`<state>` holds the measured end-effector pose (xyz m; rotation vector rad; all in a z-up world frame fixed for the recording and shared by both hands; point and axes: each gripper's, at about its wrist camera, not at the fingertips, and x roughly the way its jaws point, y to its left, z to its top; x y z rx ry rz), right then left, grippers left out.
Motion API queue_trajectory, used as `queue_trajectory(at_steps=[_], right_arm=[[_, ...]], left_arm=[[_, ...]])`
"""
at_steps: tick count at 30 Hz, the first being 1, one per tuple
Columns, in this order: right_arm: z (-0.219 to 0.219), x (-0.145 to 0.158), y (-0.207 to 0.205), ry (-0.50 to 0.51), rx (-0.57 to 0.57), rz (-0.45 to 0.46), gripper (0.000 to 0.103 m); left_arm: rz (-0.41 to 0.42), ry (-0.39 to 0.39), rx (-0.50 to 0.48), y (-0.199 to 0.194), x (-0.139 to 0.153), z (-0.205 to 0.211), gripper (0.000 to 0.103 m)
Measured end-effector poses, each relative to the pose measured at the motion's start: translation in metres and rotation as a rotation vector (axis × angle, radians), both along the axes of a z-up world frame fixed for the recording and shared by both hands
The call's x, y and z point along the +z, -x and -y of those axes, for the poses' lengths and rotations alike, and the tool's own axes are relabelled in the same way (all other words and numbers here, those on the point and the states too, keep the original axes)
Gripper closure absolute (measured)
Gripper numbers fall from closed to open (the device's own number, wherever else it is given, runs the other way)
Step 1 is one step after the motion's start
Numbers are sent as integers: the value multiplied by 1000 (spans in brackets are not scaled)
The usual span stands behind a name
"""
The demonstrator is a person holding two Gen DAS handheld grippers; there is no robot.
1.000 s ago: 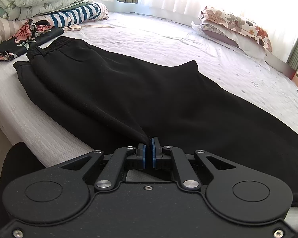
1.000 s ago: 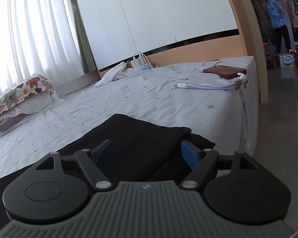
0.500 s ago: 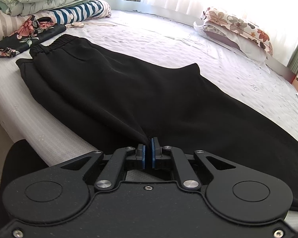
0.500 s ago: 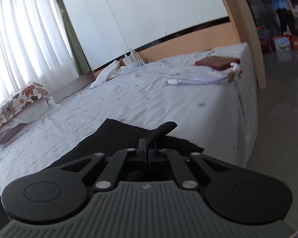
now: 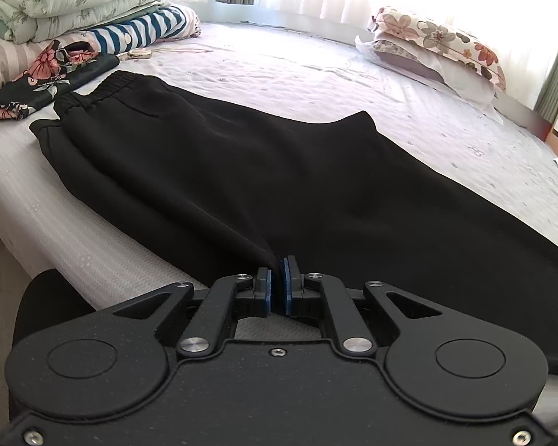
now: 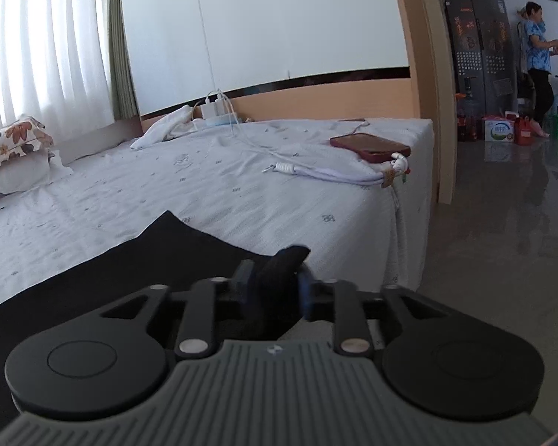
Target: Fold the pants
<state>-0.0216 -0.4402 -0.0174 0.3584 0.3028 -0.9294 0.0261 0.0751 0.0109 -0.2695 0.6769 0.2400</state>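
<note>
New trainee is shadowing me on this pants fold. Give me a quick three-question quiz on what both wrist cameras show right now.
1. True or false: the left gripper is shut on the near edge of the black pants.
2. What does the right gripper hold? A) the red phone B) a bunch of black pants fabric C) nothing
3. Fill in: the elastic waistband lies next to the ____-print garment.

Key
1. True; the blue pads pinch the cloth.
2. B; the phone lies untouched on the bed.
3. floral
</note>
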Motion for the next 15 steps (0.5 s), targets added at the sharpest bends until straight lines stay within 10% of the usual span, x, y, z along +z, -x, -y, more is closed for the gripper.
queue_trajectory(at_steps=[6, 15], right_arm=[[-58, 32, 10, 71, 129, 86, 24], [-192, 24, -49, -48, 701, 125, 21]], left_arm=[[19, -4, -15, 6, -2, 1, 95], [34, 17, -26, 14, -3, -5, 95]])
